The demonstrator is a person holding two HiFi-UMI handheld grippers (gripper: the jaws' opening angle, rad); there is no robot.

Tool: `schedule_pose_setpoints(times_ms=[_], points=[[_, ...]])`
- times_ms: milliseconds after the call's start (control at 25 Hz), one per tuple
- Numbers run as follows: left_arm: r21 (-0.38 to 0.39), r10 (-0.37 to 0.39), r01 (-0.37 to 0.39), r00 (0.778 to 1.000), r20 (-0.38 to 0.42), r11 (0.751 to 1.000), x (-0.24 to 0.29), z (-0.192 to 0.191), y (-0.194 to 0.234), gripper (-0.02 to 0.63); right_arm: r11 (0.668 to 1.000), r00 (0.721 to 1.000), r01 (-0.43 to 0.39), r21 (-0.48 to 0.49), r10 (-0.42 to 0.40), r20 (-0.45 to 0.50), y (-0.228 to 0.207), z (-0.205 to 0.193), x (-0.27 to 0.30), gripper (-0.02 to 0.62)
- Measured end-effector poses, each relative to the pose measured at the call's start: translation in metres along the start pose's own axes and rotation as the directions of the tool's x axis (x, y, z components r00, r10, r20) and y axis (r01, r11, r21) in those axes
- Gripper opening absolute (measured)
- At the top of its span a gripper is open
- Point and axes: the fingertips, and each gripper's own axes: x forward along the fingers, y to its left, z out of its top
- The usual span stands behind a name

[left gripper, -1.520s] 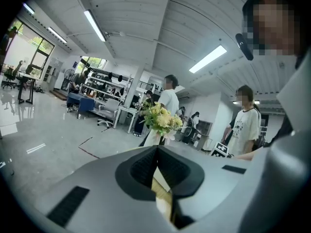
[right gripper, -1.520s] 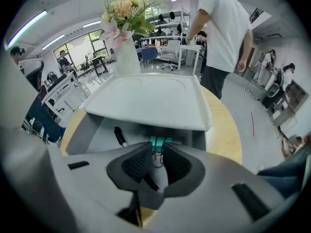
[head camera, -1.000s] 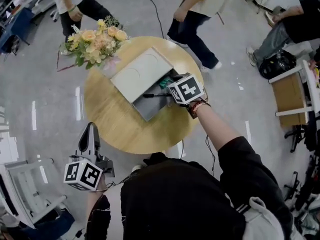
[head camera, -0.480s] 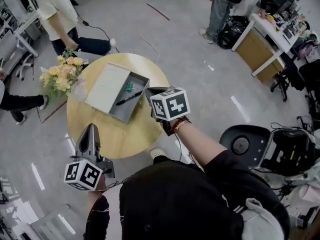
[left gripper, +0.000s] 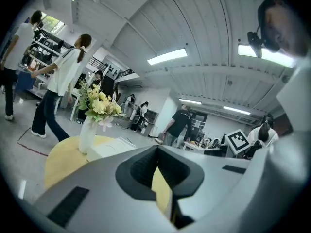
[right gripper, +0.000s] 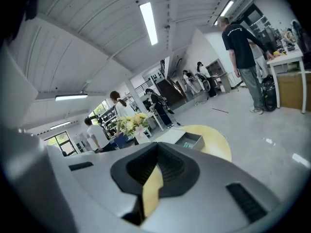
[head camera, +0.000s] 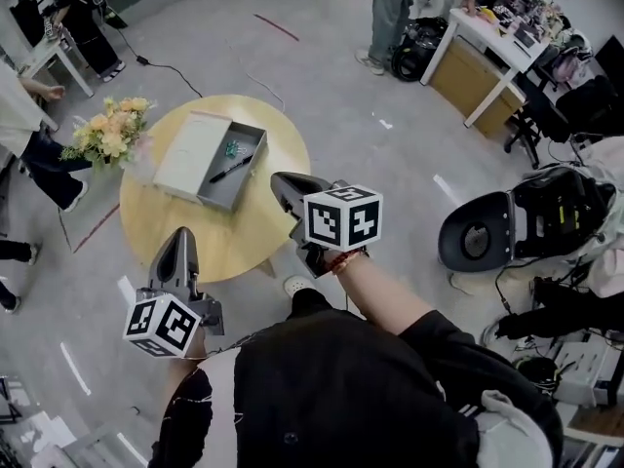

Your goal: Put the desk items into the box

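An open grey box point(head camera: 216, 186) with its pale lid point(head camera: 185, 154) folded back sits on the round yellow table point(head camera: 224, 237). A black pen point(head camera: 231, 170) and some green clips point(head camera: 231, 148) lie inside it. My right gripper point(head camera: 277, 179) hangs shut and empty beyond the table's right edge, well back from the box. My left gripper point(head camera: 180, 234) is over the table's near edge, its jaws together with nothing between them. In the right gripper view the box point(right gripper: 190, 141) lies far ahead of the gripper point(right gripper: 156, 158). The left gripper point(left gripper: 157, 149) faces the lid point(left gripper: 112, 147).
A vase of yellow flowers point(head camera: 109, 131) stands at the table's left edge. A black chair point(head camera: 487, 234) is on the floor to the right, with a desk point(head camera: 480, 58) behind it. People stand around the room point(head camera: 390, 13), and a cable point(head camera: 161, 68) runs across the floor.
My right gripper has come out of the box and drawn back and up, away from the table. The pen now lies in the box. The head view has swung, shifting the table leftward.
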Motion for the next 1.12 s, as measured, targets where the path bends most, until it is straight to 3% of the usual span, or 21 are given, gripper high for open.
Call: schedule_pose_setpoints(times_ms=[400,1120], points=[[0.009,-0.056,0.056,0.998,-0.01,0.998,-0.027,-0.011,-0.025,0.009,0.999,0.999,0.025,-0.029,-0.023,0.048,0.02,-0.011,-0.045,0.005],[0.008,-0.087,0.087,0.996,-0.012,0.996,-0.051,-0.022,-0.028,0.009,0.994,0.996,0.08,-0.069,-0.077,0.045,0.027,-0.037,-0.068,0.005]])
